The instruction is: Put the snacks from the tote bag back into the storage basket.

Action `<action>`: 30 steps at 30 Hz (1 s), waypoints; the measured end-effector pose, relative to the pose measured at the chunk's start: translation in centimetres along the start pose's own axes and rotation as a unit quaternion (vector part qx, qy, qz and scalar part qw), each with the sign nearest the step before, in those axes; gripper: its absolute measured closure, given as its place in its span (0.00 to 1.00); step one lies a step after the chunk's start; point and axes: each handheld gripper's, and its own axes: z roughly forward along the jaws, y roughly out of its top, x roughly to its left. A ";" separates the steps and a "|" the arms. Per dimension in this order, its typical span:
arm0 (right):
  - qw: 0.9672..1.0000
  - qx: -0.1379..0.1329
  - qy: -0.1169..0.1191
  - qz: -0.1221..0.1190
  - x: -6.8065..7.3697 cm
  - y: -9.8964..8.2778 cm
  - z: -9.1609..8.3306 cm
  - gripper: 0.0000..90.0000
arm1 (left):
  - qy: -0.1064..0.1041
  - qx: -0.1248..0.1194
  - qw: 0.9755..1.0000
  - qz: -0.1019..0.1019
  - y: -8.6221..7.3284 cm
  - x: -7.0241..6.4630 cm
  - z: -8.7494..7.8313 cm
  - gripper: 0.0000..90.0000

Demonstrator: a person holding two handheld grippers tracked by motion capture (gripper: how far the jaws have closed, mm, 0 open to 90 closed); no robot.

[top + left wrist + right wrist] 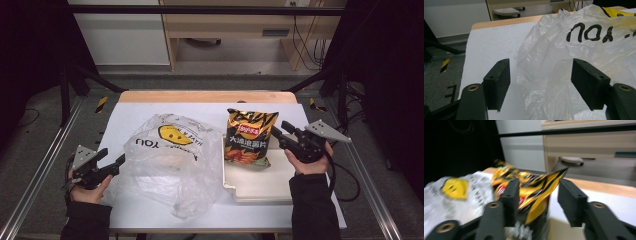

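A black and yellow chip bag [250, 137] lies on a white tray [260, 190] right of centre on the table. My right gripper [279, 128] is at the bag's right edge. In the right gripper view its jaws stand apart around a corner of the chip bag [534, 187], and the right gripper [537, 192] is open. A crumpled clear plastic bag [170, 160] with a yellow smiley and black letters lies left of the tray. My left gripper [114, 157] is open at its left edge. Folds of the plastic bag [574, 42] lie between the left gripper's [540, 75] pads, unpinched.
A white sheet [135, 110] covers the table, and a wooden edge [200, 96] shows at the far side. Metal frame rails [45, 165] run along both sides. Beyond the table stand a desk and trailing cables on the floor.
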 end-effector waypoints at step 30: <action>0.984 0.177 -0.008 -0.026 1.6 -9.3 2.6 1.00 | -0.001 -0.003 1.000 -0.005 0.0 0.1 -0.1 0.35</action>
